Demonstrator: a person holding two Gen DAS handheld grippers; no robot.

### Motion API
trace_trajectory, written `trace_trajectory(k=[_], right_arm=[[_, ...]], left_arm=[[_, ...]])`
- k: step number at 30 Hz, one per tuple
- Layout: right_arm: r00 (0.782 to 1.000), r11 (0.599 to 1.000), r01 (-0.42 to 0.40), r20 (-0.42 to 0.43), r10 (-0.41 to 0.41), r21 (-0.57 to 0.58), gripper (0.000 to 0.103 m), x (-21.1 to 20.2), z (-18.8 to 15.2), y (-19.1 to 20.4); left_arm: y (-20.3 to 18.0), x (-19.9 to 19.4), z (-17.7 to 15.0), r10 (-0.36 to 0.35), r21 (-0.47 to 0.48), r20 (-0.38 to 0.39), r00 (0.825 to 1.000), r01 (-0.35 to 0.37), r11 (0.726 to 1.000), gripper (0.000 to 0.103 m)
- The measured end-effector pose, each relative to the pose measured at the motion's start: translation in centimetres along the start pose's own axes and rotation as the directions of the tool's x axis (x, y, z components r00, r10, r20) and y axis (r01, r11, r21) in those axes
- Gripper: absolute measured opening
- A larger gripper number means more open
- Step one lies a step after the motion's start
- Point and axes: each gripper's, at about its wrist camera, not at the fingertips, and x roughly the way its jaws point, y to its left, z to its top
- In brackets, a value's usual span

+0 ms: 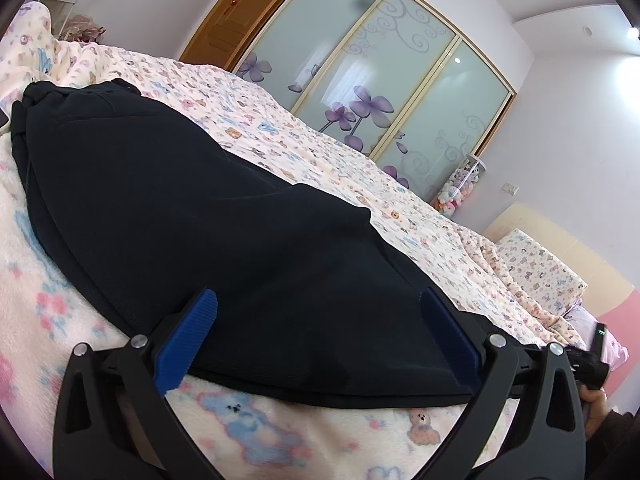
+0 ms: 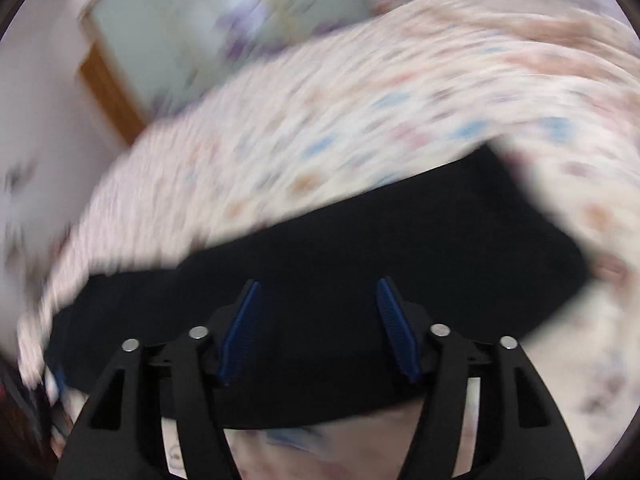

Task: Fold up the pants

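- Phone edge [image 1: 3, 122] peeking in at far left of the left wrist view, lying on the blanket [image 1: 60, 280] just beside the waistband end of the pants [image 1: 208, 216]
- Pants lying lengthwise on the bear-print blanket, dark navy, waistband end sitting far left, the rest running toward lower right; looking doubled along their length, one layer edge showing along the near side
- Left gripper [image 1: 316, 336] hovering low over the near edge of the pants, jaws spread wide, blue pads [image 1: 188, 344] flanking the fabric with nothing pinched between them
- Wardrobe [image 1: 380, 80] with frosted sliding doors and purple flower print standing behind the bed; wooden door [image 1: 236, 16] sitting to its left
- Clear tube of plush toys [image 1: 460, 188] standing at the wardrobe's right end; pillow [image 1: 536, 264] in matching print lying further right
- Person's hand [image 1: 596, 412] showing at lower right edge, holding the other tool's grip
- Right wrist view heavily motion-blurred; right gripper [image 2: 318, 328] sitting over the dark pants [image 2: 360, 240], jaws parted at a moderate gap, nothing visibly clamped between them
- Blanket [image 2: 320, 120] smearing across the upper half of that view, detail unreadable
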Motion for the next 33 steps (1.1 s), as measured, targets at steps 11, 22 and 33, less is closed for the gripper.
trace_trajectory(k=[11,22,33], right_arm=[[0.999,0.912,-0.029,-0.008,0.035,0.408,0.061,-2.6,-1.7,-10.4],[0.999,0.913,0.028,0.01,-0.035,0.407,0.047,0.1,-1.1,-10.6],[0.984,0.962,-0.053,0.176,0.005,0.268,0.009,-2.0,-0.2,-6.6]], left_arm=[[0.1,0.0,0.0,0.002,0.001,-0.001,1.0,-0.002,1.0,0.101],[0.2,0.1,0.0,0.004,0.002,-0.002,1.0,-0.004,1.0,0.101],[0.1,0.1,0.0,0.004,0.002,-0.002,1.0,-0.004,1.0,0.101]])
